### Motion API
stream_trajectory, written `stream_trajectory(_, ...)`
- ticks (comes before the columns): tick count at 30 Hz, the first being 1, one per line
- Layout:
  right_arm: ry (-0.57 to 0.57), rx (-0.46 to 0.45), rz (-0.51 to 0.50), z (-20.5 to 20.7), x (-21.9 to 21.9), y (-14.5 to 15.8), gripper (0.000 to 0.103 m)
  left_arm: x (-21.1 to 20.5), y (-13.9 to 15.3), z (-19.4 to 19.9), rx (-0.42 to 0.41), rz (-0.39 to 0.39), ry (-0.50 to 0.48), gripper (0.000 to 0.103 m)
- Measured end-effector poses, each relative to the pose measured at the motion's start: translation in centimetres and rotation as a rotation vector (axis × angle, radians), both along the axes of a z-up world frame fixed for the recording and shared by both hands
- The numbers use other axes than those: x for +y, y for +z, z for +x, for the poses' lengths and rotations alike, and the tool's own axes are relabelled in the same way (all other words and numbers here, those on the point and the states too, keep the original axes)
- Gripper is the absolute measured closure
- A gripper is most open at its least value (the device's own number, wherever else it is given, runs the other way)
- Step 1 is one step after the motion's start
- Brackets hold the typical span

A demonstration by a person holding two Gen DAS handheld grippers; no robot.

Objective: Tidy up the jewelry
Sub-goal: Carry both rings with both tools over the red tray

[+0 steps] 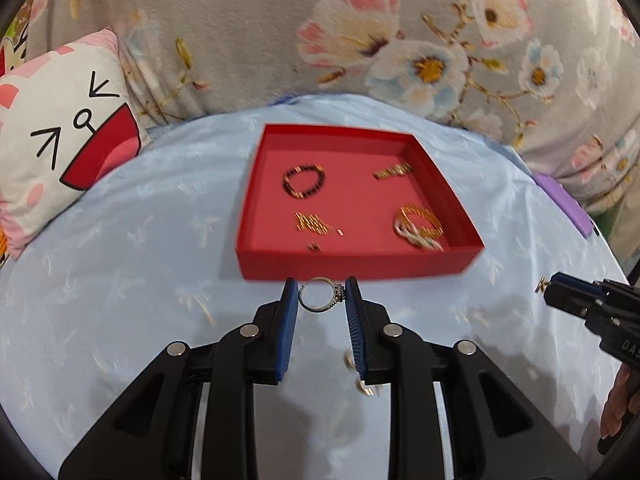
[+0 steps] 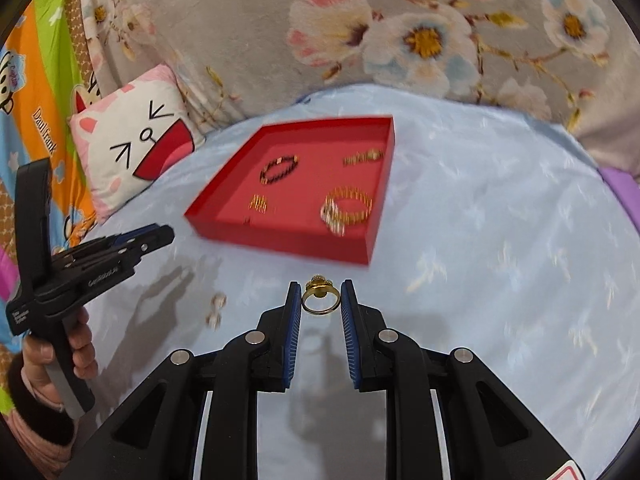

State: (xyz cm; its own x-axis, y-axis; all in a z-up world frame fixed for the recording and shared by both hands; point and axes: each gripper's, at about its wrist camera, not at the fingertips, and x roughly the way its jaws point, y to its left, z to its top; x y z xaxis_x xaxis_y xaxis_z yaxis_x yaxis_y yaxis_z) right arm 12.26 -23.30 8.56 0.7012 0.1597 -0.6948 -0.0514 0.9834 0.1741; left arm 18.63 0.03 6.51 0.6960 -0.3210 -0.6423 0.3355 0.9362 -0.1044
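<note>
Blue bedsheet [image 1: 120,280] | left hand-held gripper [image 2: 160,236] marked "GenRobot.AI" | pinches silver ring [image 1: 320,300]

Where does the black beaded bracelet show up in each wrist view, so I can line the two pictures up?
Left wrist: black beaded bracelet lies in the far-left part of the red tray, above picture centre.
Right wrist: the bracelet lies in the tray's far-left part, left of picture centre.
Shared landmark: the cat-face pillow, left of the tray.

Both grippers [image 1: 321,292] [image 2: 320,294] — clamped, level.
</note>
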Motion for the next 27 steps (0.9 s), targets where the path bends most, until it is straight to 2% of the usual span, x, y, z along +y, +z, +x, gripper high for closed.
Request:
stream_trajectory(5,-0.021,-0.019,0.002,5.4,0.3,1.1,0.084,-0.3,1.1,3.6,-0.039,0.017,0.005,0.080)
stream_trajectory(12,-0.057,0.002,-0.001,11.8,0.1,0.0,0.084,-2.0,1.4,8.3,-0.050,0.014,0.006,0.080)
stream_trajectory(21,-0.080,0.001,0.015,17.1,-0.8,-1.1,0.084,-3.8,0.0,13.6,-0.013,0.013,0.027,0.080)
stream_trajectory(27,-0.082,0.029,0.019,19.6,-0.7,-2.6,0.084,-4.3,-1.2,15.6,0.012,0.016,0.045,0.080)
